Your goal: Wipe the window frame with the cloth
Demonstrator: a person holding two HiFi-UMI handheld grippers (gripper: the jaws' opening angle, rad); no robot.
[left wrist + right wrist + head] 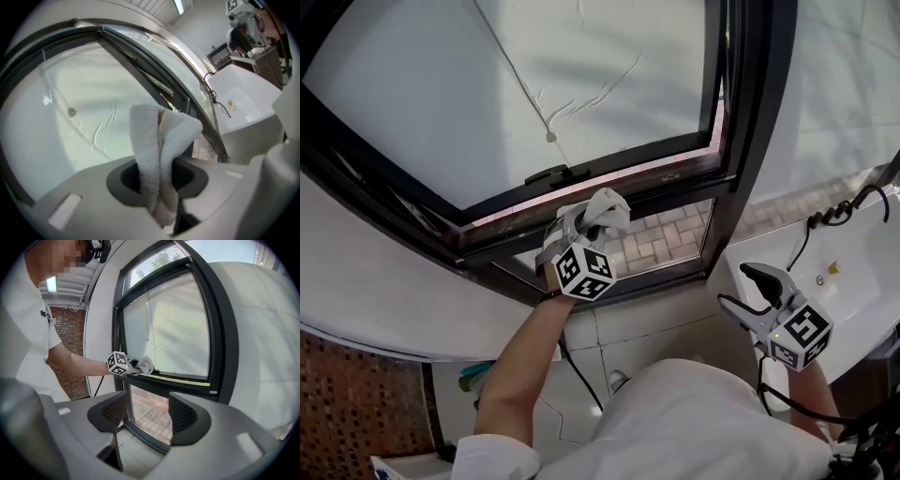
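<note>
left gripper (592,223): jaws clamped on the cloth (604,208); folded white end sticks out past the tips.
cloth place: on the frame (748,131), at its middle rail (670,190); it looks pressed to the rail, though contact is not certain.
rail axis: long side to side, rising to the right in the head view.
key relation: the rail lies straight ahead of the left jaws; the longer bare run seems to lie right of the cloth, so a stroke would likely go along the rail that way.
right gripper (734,286): jaws wide apart, holding nothing, low and well apart from the frame.
nearer arm: left.
</note>
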